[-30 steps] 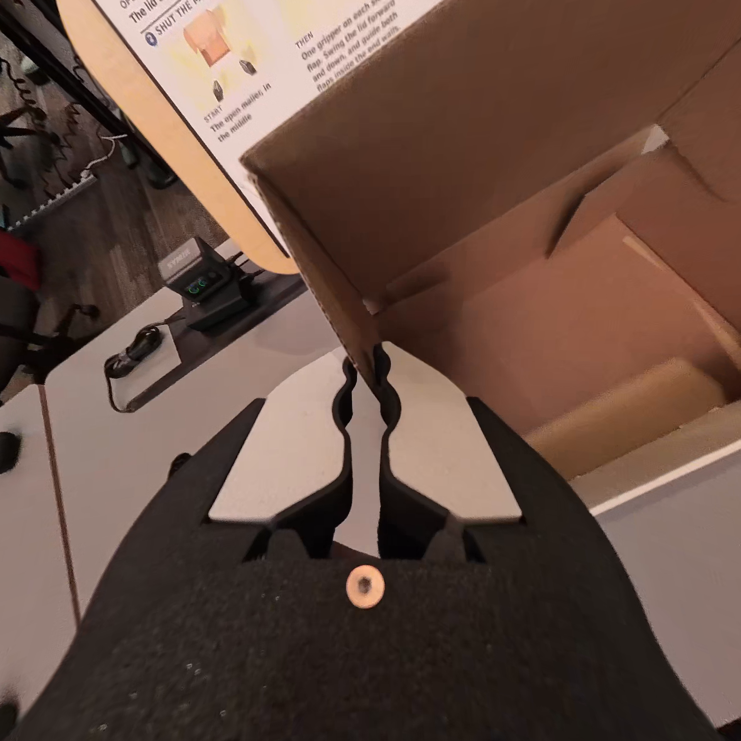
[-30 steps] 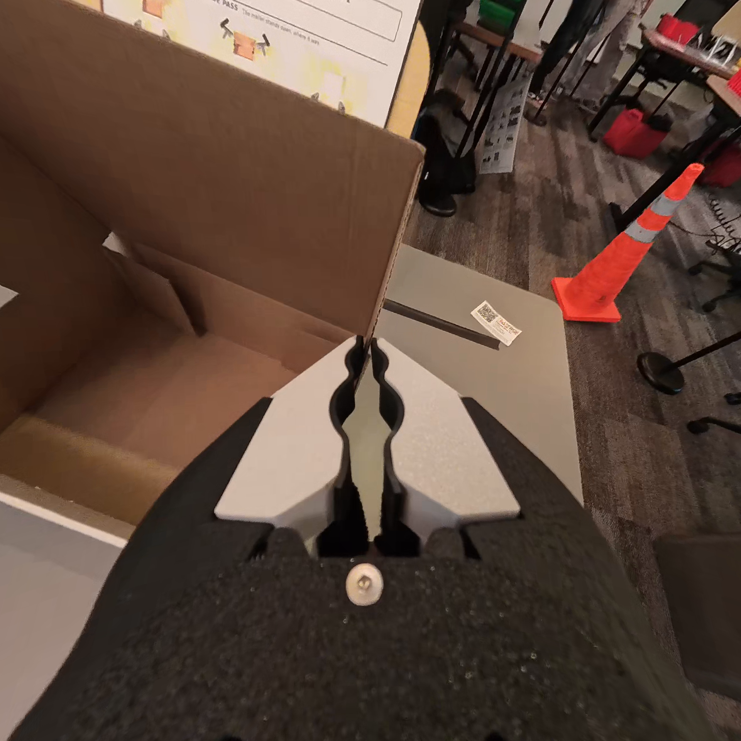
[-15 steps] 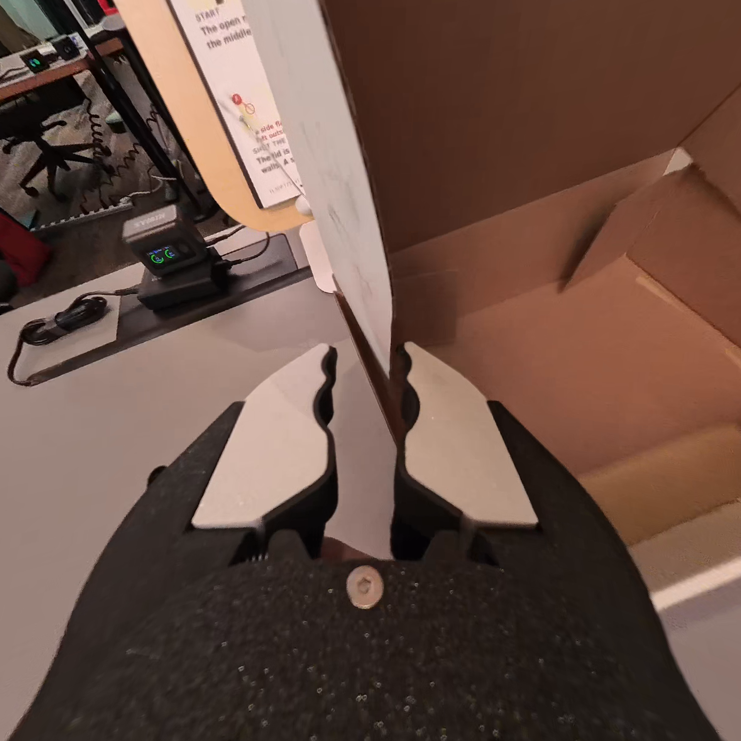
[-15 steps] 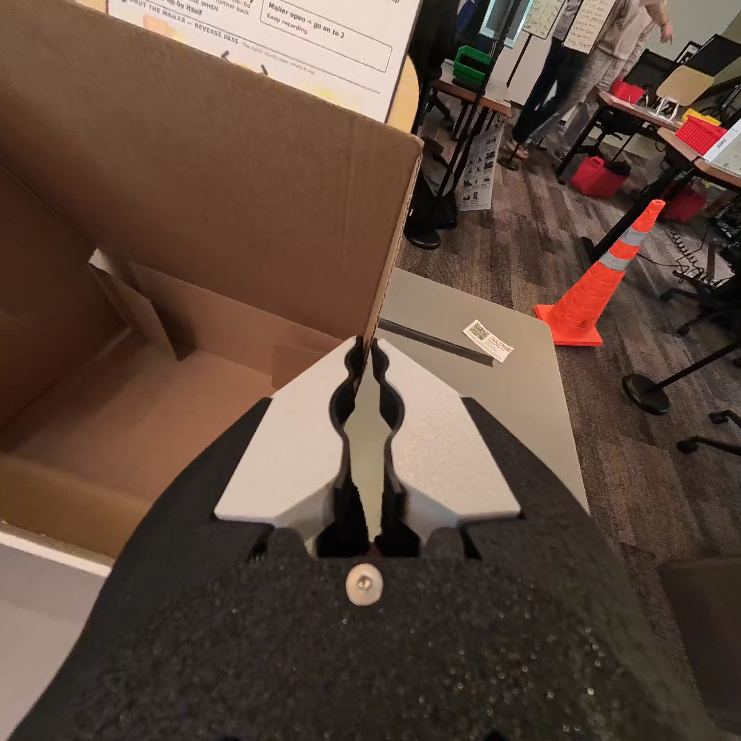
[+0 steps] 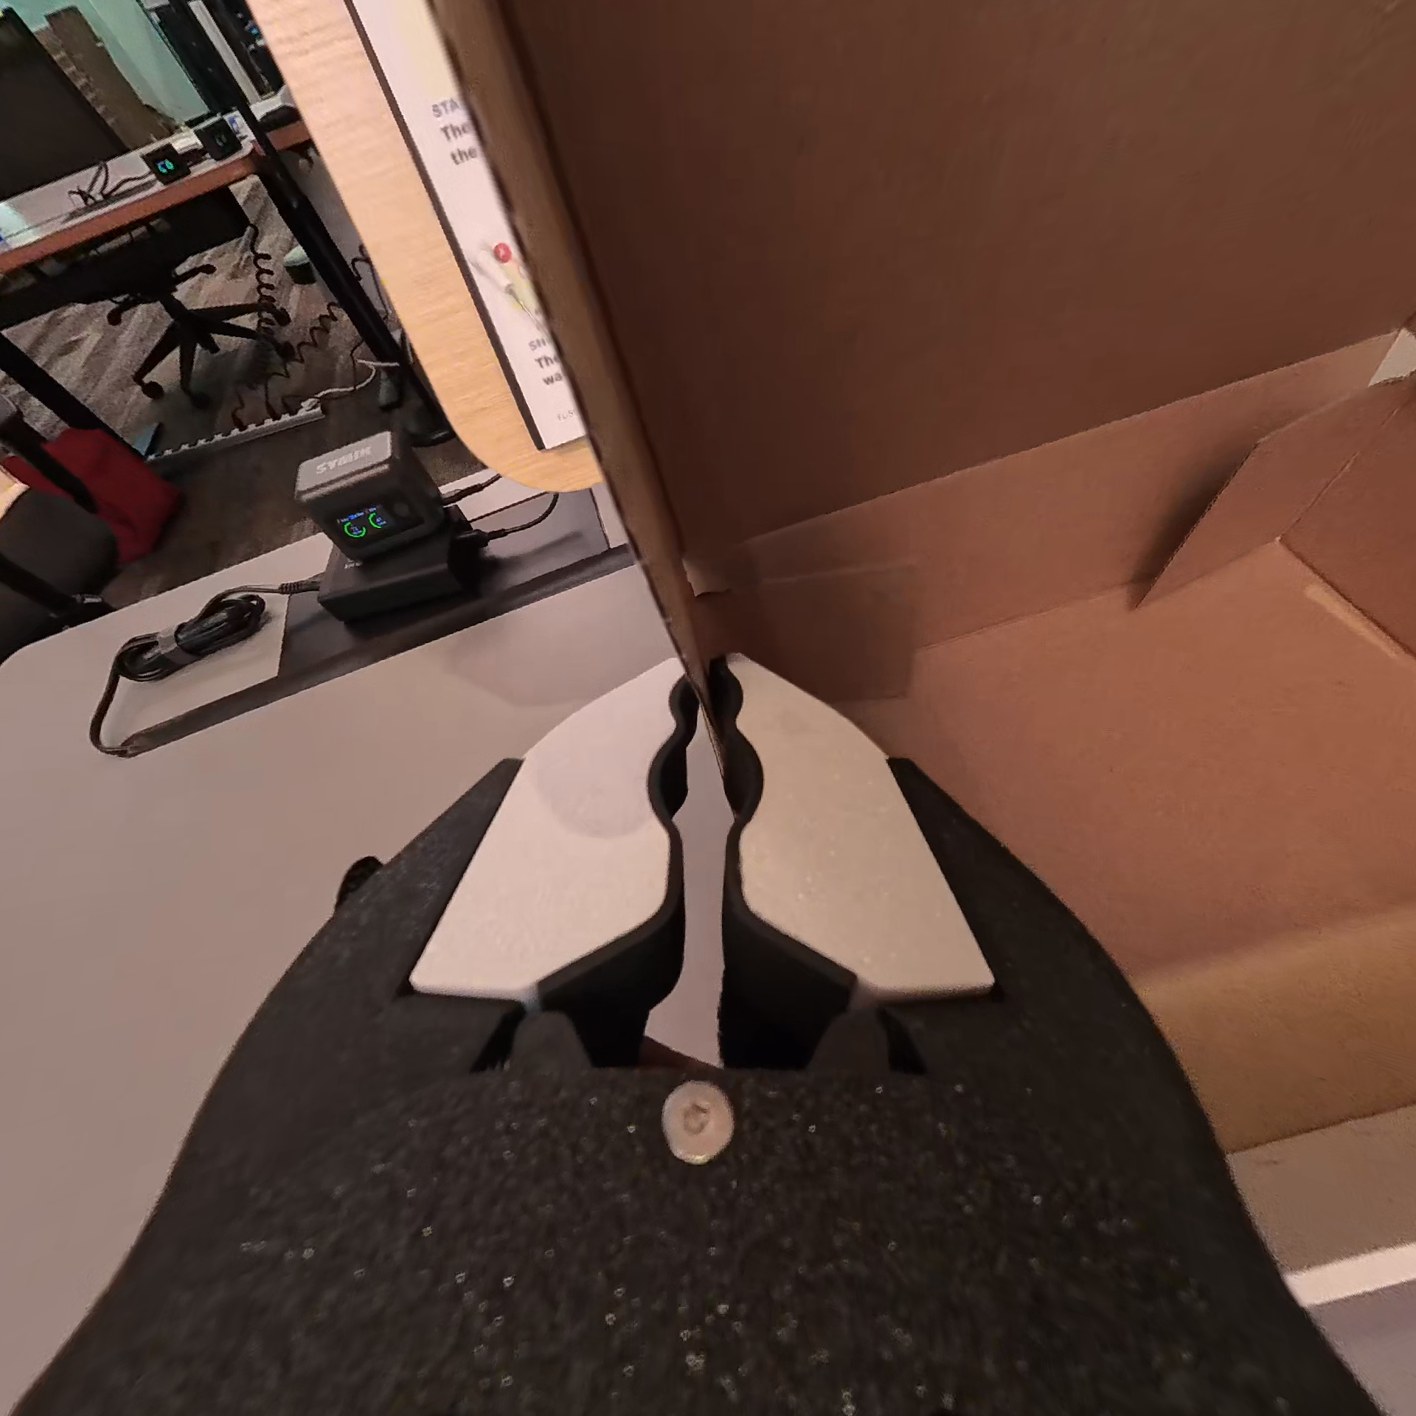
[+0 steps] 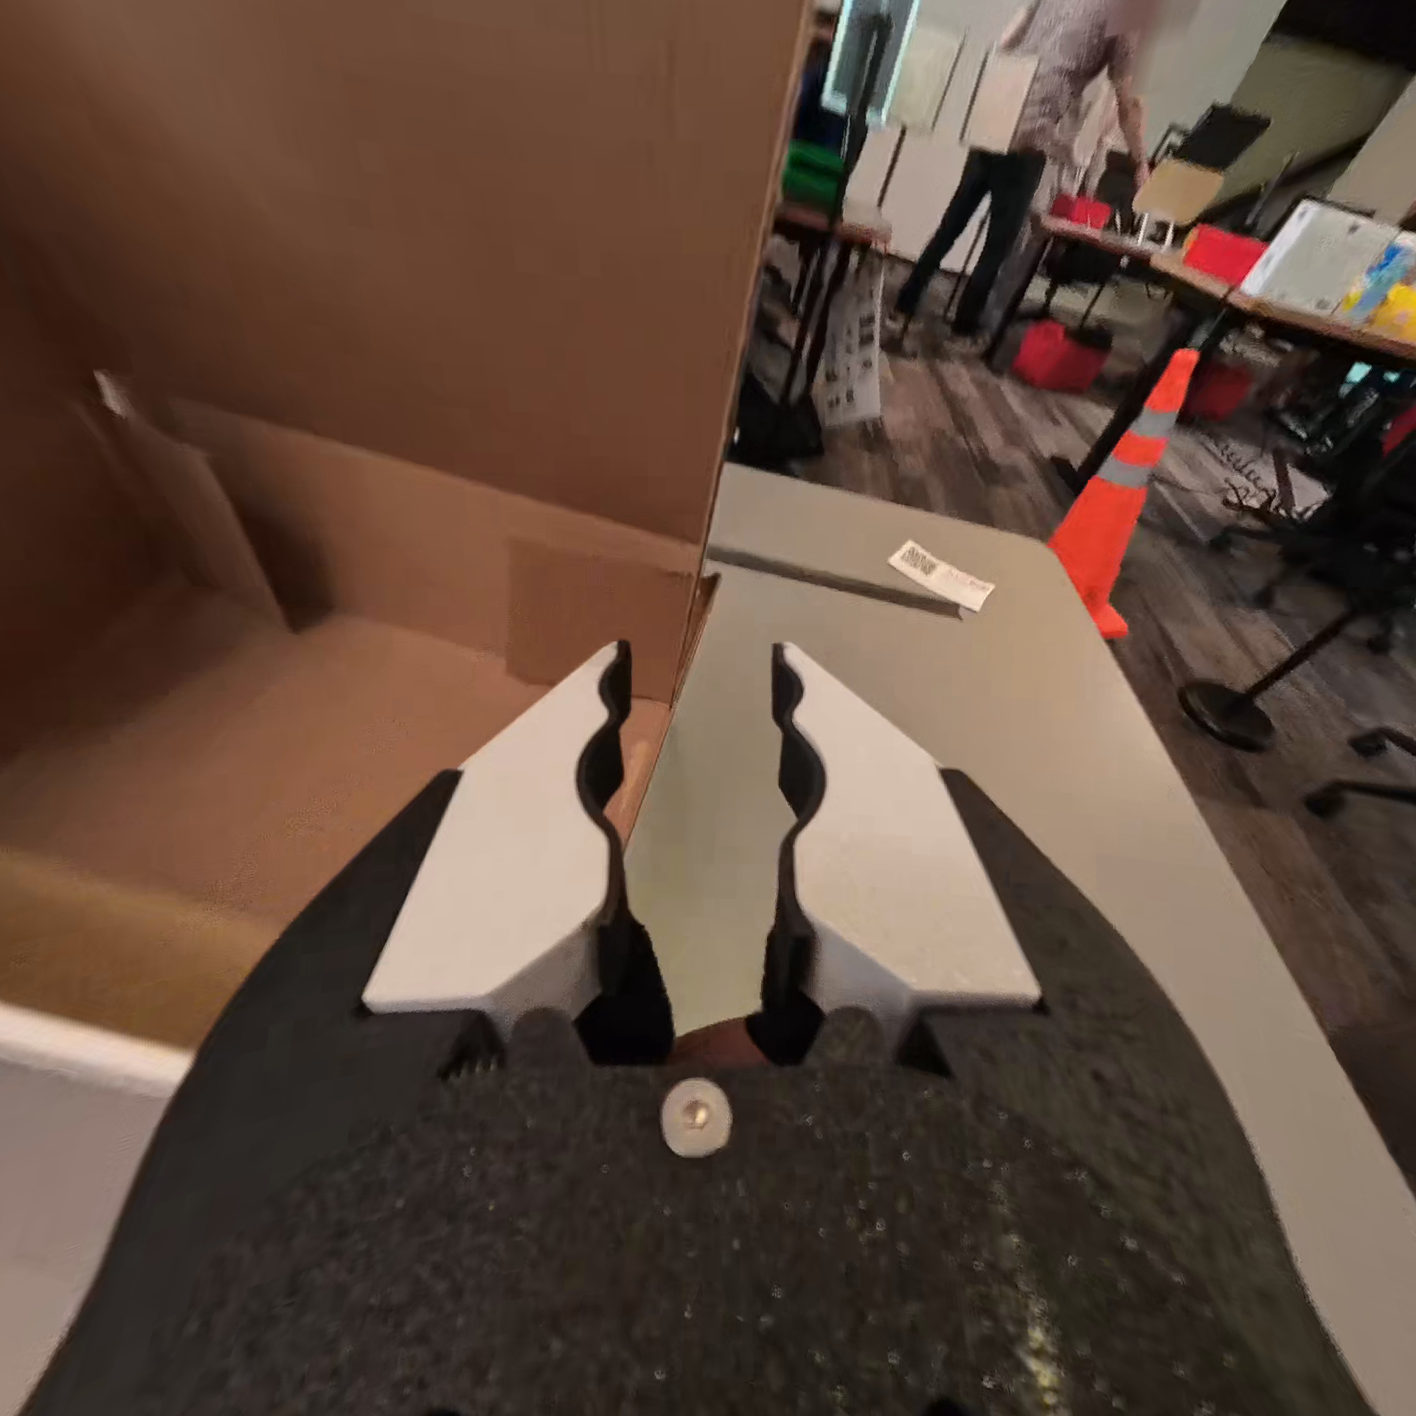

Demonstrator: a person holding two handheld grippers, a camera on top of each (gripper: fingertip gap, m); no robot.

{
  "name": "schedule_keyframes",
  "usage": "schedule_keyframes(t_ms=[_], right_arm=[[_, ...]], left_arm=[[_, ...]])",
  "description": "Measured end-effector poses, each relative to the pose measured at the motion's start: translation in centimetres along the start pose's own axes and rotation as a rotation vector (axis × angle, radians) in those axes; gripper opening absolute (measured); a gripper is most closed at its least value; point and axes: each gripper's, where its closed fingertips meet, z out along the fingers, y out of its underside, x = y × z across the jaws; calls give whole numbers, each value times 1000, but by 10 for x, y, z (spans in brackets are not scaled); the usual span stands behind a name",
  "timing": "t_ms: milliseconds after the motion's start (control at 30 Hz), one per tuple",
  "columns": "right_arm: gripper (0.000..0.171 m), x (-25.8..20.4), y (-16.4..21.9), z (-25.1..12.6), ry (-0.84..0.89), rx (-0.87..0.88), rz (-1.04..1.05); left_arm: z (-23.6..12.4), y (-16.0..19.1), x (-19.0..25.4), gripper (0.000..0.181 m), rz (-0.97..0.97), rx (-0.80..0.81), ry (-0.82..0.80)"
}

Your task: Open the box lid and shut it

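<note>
The brown cardboard box (image 5: 1111, 766) lies open on the grey table, its lid (image 5: 958, 268) standing up behind it. In the left wrist view my left gripper (image 5: 706, 682) is shut on the lid's left side flap (image 5: 613, 383), which runs edge-on between the pads. In the right wrist view the lid (image 6: 421, 268) fills the upper left. My right gripper (image 6: 701, 659) is open. The lid's right side flap (image 6: 693, 613) stands between its fingers close to the left finger (image 6: 605, 689); the right finger is well clear of it.
A black charger with green displays (image 5: 368, 521) and a coiled black cable (image 5: 184, 636) sit on the table to the left. A poster board (image 5: 475, 268) stands behind the box. To the right are a sticker (image 6: 942, 575), an orange cone (image 6: 1119, 490) and a person (image 6: 1019, 153). Left tips to right tips: about 30 cm.
My left gripper opened partway, then closed again on the left flap. My right gripper, shut on the right flap before, has opened and let it go. The lid stands more upright.
</note>
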Motion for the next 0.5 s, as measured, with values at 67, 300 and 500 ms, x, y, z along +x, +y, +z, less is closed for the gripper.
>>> schedule_keyframes(t_ms=[67,300,500], right_arm=[[28,-1,7,20,-1,-51,-7],[2,5,-26,41,-11,-113,-26],[2,2,-40,47,-62,-175,25]], left_arm=[[-2,-4,0,3,7,-19,10],[3,-27,-8,3,27,-123,66],[9,-34,-12,4,13,-202,96]])
